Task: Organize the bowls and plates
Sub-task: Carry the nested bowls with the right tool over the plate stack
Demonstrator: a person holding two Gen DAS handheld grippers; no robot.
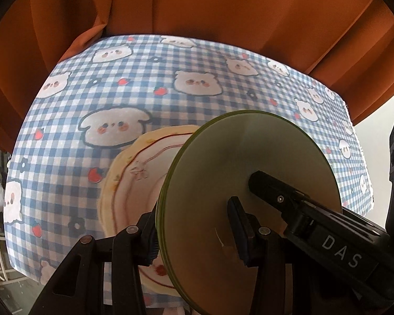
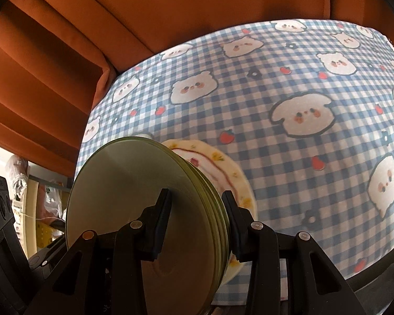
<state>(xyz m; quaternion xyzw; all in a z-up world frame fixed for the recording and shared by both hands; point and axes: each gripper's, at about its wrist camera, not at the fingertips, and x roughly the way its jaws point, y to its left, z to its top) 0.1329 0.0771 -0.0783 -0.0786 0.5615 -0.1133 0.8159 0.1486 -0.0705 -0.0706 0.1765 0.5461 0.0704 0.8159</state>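
Two grippers, left gripper and right gripper, clamping green plates, "DAS" lettering

The wide blue-and-white checked tablecloth with bear and strawberry prints lies bare across the upper and left parts of the left wrist frame, and across the right half of the right wrist frame: open passage there. A stack of round olive-green plates held on edge fills the lower middle, blocking the way between both views. Behind it a cream floral-rimmed plate occupies cloth. Orange pleated curtains close off the far edge.
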